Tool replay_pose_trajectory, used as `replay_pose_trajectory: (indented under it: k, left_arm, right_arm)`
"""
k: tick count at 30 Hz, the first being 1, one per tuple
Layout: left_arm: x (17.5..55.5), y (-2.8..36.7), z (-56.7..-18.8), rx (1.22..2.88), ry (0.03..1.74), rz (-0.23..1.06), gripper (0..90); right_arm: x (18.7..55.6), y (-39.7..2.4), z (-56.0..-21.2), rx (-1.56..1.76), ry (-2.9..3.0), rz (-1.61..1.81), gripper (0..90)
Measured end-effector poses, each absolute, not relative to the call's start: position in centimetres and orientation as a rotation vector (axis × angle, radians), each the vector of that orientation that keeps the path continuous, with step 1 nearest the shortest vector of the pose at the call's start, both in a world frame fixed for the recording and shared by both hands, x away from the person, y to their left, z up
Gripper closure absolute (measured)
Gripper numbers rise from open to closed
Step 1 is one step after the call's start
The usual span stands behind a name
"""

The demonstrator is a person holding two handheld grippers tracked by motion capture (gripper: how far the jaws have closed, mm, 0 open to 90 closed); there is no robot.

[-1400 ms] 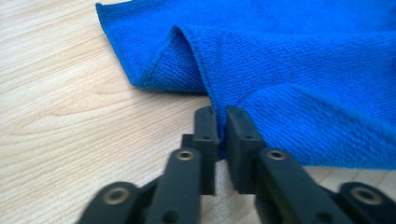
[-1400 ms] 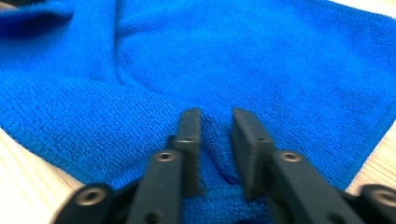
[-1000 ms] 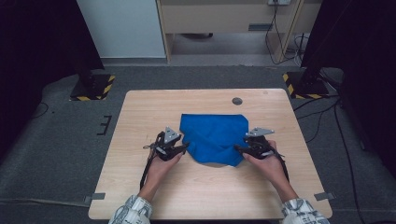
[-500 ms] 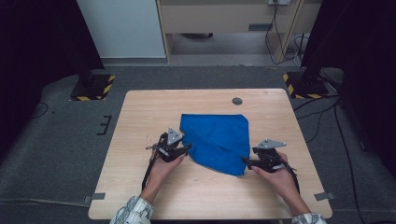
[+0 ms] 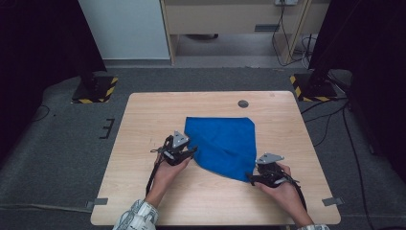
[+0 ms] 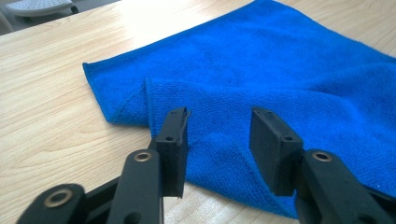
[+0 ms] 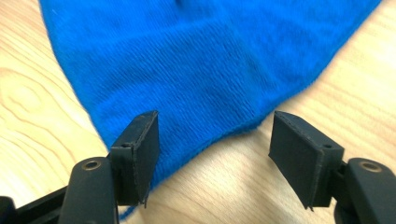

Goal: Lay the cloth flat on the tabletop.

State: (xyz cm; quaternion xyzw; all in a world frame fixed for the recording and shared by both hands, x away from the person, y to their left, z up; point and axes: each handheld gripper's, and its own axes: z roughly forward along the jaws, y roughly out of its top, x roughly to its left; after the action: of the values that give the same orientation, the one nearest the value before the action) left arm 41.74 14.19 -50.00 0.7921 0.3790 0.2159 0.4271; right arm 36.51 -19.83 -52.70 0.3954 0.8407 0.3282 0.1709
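Nearest, the right gripper is hovering released at the blue cloth's near corner; it should be pinching just inside the hem. Farther off, the left gripper, jaws closing yet unclamped, is straddling a fold mid-desk.

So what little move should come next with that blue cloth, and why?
Probably close the right gripper on the near corner of the blue cloth. Its jaws stand open around that corner on the wooden table, pressing nothing. The left gripper sits at the cloth's folded edge, its jaws having just been closing but not yet pinching. With both gripping, the cloth could be lifted or folded.
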Motion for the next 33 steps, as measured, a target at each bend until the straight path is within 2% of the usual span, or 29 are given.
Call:
replay_pose_trajectory:
  k: [11, 18, 22, 28, 33]
  left_arm:
    - [41.8, 14.0, -50.1, 1.990, 0.942, 0.527, 62.6]
    - [42.0, 13.3, -50.8, 2.040, 0.947, 0.483, 62.2]
    - [42.1, 13.2, -51.4, 2.067, 0.961, 0.442, 59.3]
    - [42.2, 13.2, -51.5, 2.060, 0.925, 0.419, 49.3]
    - [42.5, 12.8, -52.5, 2.130, 0.930, 0.412, 47.4]
  right_arm:
    - [36.9, -21.8, -52.7, 1.209, 2.355, 0.922, 35.3]
    - [36.9, -22.2, -52.3, 1.229, 2.336, 0.943, 37.4]
    - [36.6, -21.9, -52.2, 1.220, 2.349, 0.958, 37.4]
    - [36.1, -21.6, -51.8, 1.198, 2.359, 0.967, 37.9]
    - [36.0, -21.4, -52.1, 1.201, 2.388, 0.957, 38.8]
